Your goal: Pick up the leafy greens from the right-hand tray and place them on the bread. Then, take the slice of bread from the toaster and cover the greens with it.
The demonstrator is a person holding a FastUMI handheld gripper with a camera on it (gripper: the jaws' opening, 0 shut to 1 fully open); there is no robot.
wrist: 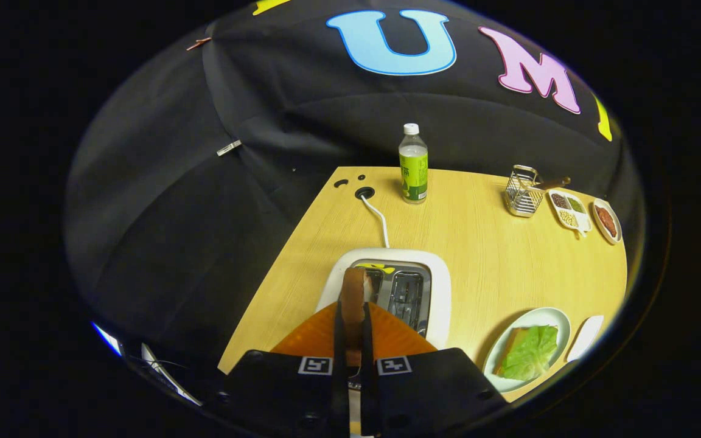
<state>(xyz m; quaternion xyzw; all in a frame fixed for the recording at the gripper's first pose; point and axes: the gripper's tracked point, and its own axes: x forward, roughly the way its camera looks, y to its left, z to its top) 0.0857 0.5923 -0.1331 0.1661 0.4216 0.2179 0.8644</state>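
Bread slice [353, 298] stands on edge between the two fingers of the gripper [353, 340], which are closed against its two faces, so the gripper is grasping it. The slice is upright, brown crust toward the camera, and sits over the left slot of the toaster [442, 286]; whether its lower edge has cleared the slot cannot be told, since the fingers and their orange guards hide that part. The right slot looks empty. A white cord runs from the back of the toaster to a hole in the bench [478, 255].

To the right of the toaster, near the bench's front edge, a white plate [554, 316] carries the other bread [509, 347] with the leafy greens [533, 353] lying flat on top. Just beyond it sits a white tray [588, 334], apparently bare.

Judging from this, the first half of the task is done: the greens are on the bread. The second half is under way, with the toaster slice gripped. Left to do: carry it over to the plate, turn it flat, and lay it on the greens.

Farther off stand a bottle [414, 164], a wire basket [522, 193] and two small dishes [569, 210].
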